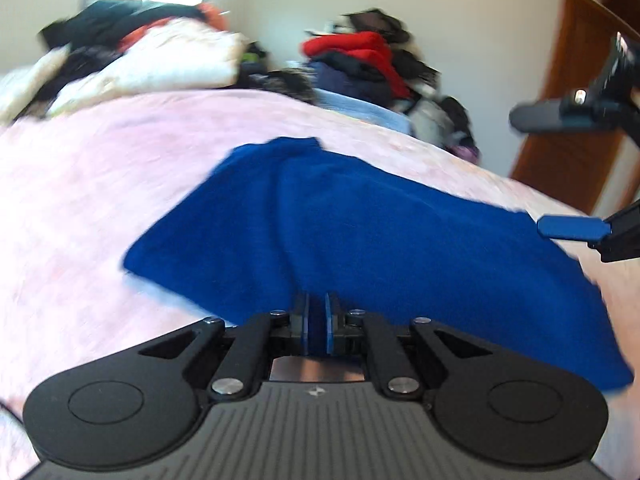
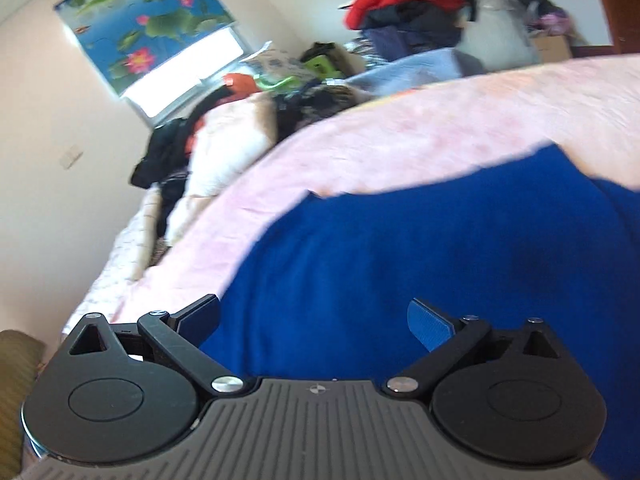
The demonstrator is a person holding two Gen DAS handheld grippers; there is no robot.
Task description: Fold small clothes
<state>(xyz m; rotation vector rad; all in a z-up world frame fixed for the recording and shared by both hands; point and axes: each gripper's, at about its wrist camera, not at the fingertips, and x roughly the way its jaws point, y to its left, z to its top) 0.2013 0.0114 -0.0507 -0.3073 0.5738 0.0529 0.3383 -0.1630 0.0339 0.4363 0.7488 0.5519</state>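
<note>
The left gripper (image 1: 317,322) pinches an edge of the blue cloth (image 1: 360,240) lying on the pink bed cover (image 1: 100,200), and the right gripper (image 2: 314,326) is spread wide above it, so it probably grabs another edge next, mid-fold.

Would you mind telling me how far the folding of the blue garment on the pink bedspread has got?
Done: the blue garment lies spread on the pink bedspread. In hand: the left gripper is shut on its near edge, bunching it; the right gripper is open above the cloth, holding nothing. Left: no clean fold shows yet.
</note>
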